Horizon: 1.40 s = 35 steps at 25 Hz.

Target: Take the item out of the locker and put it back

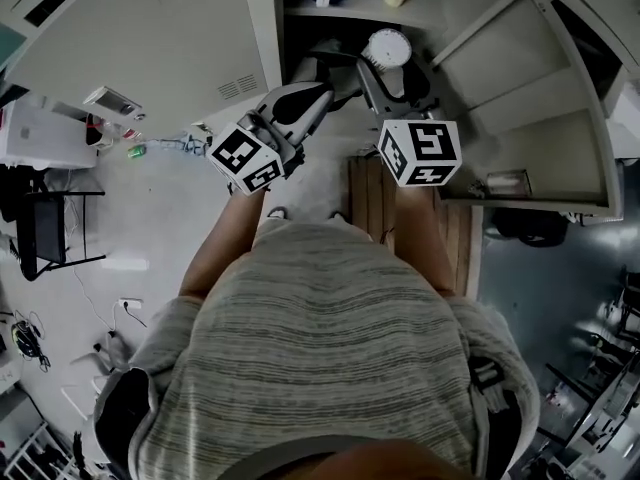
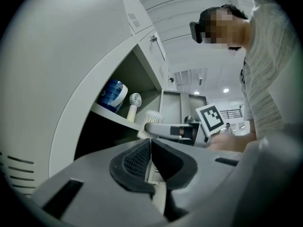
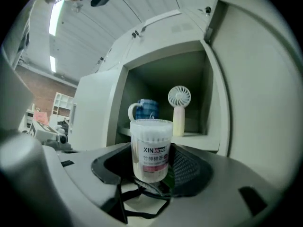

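Note:
A clear jar of cotton swabs [image 3: 150,148] with a white and pink label stands upright between the pads of my right gripper [image 3: 150,167], which is shut on it. From the head view its round white lid [image 1: 388,50] hangs in front of the open locker [image 1: 340,13], below the shelf. Still on the shelf are a blue jug [image 3: 144,110] and a small white hand fan [image 3: 179,103]. My left gripper [image 2: 150,162] is shut and empty, and it is held left of the jar [image 2: 150,118] outside the locker.
The locker door [image 1: 540,98] swings open at the right, and another grey door panel [image 1: 150,58] stands at the left. A wooden strip [image 1: 375,203] lies on the floor below. A person's striped shirt [image 1: 330,338] fills the lower head view.

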Motion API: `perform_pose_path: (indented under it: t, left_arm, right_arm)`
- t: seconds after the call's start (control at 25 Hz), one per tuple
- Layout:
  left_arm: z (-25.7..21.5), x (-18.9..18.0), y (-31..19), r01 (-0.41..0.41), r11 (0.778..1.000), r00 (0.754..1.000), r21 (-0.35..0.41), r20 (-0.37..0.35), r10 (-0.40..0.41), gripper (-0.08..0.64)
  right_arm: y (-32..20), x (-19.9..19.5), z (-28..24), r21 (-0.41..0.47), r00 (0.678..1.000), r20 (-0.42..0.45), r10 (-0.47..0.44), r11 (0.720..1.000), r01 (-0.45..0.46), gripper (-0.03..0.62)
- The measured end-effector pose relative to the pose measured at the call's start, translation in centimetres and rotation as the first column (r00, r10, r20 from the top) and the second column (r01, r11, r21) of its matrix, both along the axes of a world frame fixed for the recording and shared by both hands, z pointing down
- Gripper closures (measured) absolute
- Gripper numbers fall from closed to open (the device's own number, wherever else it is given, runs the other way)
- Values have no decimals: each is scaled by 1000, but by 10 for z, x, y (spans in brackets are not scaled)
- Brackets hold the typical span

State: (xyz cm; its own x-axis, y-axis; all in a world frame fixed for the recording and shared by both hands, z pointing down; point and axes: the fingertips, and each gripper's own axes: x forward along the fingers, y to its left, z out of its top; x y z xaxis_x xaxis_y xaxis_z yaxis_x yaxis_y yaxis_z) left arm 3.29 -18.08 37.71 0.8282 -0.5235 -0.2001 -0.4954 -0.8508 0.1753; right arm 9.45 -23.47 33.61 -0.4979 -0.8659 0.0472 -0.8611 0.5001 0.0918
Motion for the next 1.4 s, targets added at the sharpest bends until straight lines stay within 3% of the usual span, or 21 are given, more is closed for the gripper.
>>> perform_pose_path:
  t: [0.2, 0.4, 0.68, 1.0, 1.4]
  left_arm:
    - [-3, 10, -1, -41, 999, 999, 9, -1, 41, 552]
    - [-6, 12, -2, -62, 998, 998, 12, -13, 62, 552]
    - [-6, 7, -4, -57, 998, 998, 11, -22, 57, 552]
    - [-2, 0, -5, -32, 999, 999, 3, -15, 32, 552]
    - [8, -10, -7, 9, 1000, 1000, -8, 8, -9, 552]
  right_arm:
    - [23, 7, -63, 117, 999, 43, -14, 993, 8, 328]
    - [45, 10, -117, 250, 998, 56, -7, 968, -7, 328]
    - [63, 9, -152, 356, 998, 53, 16, 934, -34, 328]
    - [41, 10, -122, 295, 997, 66, 29, 954, -48, 328]
    - [-7, -1, -21, 68, 999, 46, 22, 997, -25, 328]
